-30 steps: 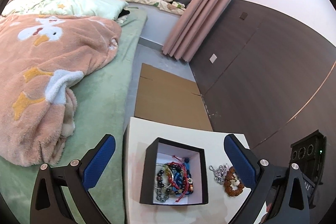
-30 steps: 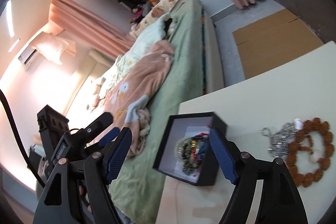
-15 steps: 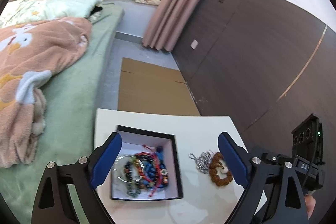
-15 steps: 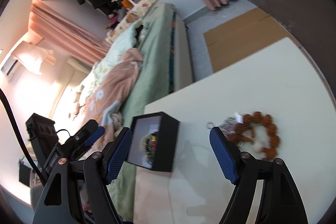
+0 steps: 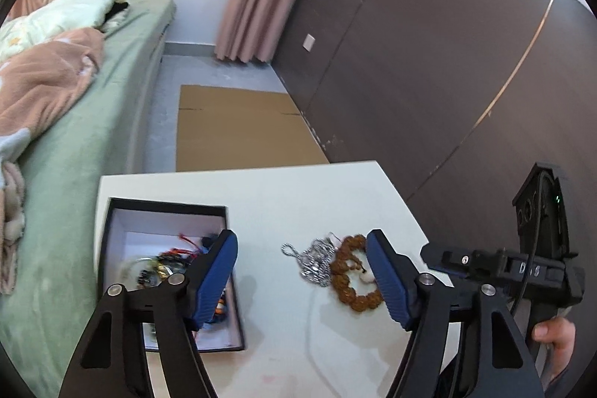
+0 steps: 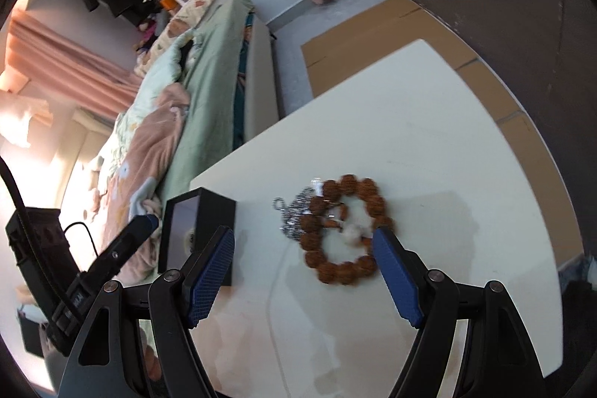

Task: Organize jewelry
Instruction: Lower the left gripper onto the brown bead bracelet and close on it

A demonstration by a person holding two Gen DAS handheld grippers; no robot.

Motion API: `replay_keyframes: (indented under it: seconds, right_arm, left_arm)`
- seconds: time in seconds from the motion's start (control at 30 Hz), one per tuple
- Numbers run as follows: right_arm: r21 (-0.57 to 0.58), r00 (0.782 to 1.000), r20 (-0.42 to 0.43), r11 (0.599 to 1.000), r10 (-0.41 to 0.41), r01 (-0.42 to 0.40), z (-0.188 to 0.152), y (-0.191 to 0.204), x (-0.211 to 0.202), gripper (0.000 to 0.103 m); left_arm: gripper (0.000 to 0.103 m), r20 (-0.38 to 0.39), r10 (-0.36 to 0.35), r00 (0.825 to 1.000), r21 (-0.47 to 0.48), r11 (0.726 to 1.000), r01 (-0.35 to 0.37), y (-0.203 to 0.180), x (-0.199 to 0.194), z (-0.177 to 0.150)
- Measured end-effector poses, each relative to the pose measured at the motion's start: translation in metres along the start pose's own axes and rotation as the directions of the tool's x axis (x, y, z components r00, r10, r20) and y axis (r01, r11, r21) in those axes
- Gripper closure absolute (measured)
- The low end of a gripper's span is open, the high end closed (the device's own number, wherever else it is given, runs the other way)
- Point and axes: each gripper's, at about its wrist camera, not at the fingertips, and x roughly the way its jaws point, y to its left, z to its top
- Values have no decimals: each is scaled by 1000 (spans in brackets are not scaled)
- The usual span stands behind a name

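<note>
From the left wrist, the left gripper (image 5: 302, 280) stands open and empty, its jaws having just narrowed. The black square cardboard box (image 5: 123, 211), already holding several coloured bracelets (image 5: 175, 258), lies behind its left finger. The brown wooden-bead bracelet (image 5: 352, 276) and silver chain (image 5: 315, 262) wait between the fingers, probably untouched.

From the right wrist, the right gripper (image 6: 304, 275) is open and empty, with both loose pieces now framed between its fingers, nearer than before.

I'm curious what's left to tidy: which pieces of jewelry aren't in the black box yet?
Two: the brown bead bracelet and the silver chain touching it lie on the white table. The colourful bracelets are already inside the black box.
</note>
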Motion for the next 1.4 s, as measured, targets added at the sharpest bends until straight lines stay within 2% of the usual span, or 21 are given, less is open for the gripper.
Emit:
replay_keyframes:
  seconds: [0.33, 0.67, 0.97, 1.13, 1.3, 1.37, 1.4]
  right_arm:
    - [48, 999, 28, 998, -37, 35, 5, -26, -20, 26]
    - [81, 998, 46, 996, -39, 35, 9, -40, -32, 26]
    - [101, 998, 42, 994, -43, 38, 10, -46, -33, 26]
    - [102, 998, 35, 994, -45, 41, 10, -47, -31, 26]
    - [90, 999, 26, 995, -47, 44, 10, -43, -26, 26]
    - [89, 999, 10, 995, -46, 45, 10, -43, -20, 26]
    - [92, 999, 1, 995, -47, 46, 10, -44, -16, 26]
  left_arm:
    - [50, -90, -15, 996, 75, 997, 22, -38, 37, -21]
    - [59, -165, 12, 986, 93, 996, 4, -51, 73, -39]
    - [64, -197, 73, 978, 124, 991, -49, -58, 100, -50]
    - [70, -224, 74, 972, 118, 992, -48, -56, 110, -55]
    - [71, -205, 64, 977, 105, 994, -43, -55, 113, -53]
    - [81, -198, 78, 977, 106, 993, -58, -55, 115, -51]
    - [83, -197, 85, 977, 112, 992, -63, -55, 116, -51]
